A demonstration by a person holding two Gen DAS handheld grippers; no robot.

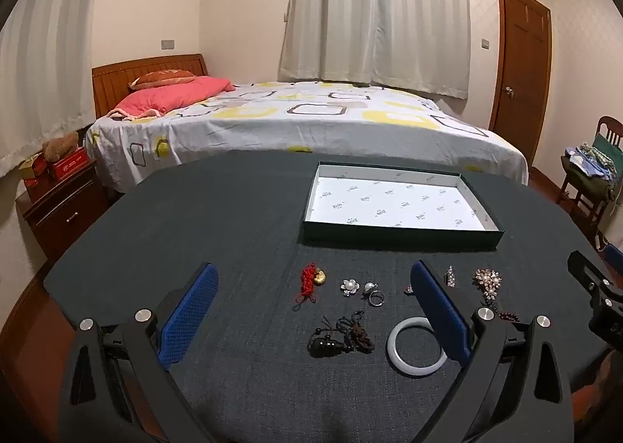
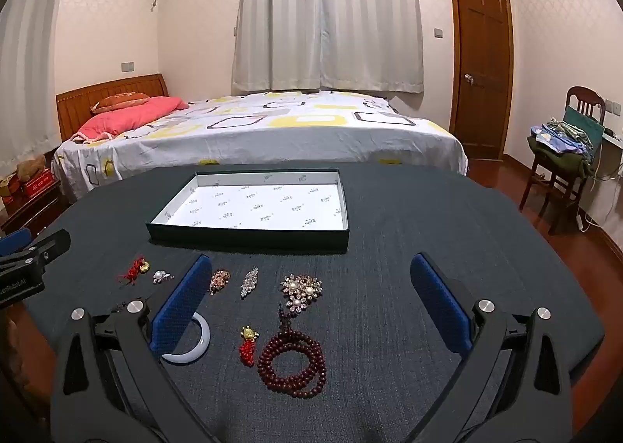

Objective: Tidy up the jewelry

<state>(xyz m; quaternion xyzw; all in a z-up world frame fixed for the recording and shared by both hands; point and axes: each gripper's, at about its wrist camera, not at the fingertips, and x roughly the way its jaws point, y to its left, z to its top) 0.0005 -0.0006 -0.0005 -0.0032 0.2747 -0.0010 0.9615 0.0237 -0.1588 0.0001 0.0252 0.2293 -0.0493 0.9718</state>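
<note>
Two grippers are hovering over the dark table, both spread wide and carrying nothing. The right gripper is framing the red bead bracelet — the nearest piece to it, lying flat as a coiled loop between the blue pads and slightly toward the left one. The left gripper is framing the dark knotted cord, while the white bangle is lying partly under its right finger. Beyond these, smaller pieces are sitting in a row: the red tassel charm, the pearl ring and the large pearl brooch. Farthest, the empty tray is waiting straight ahead — so judged, each arm's carry is running forward, with the right arm nearer the beads.
</note>
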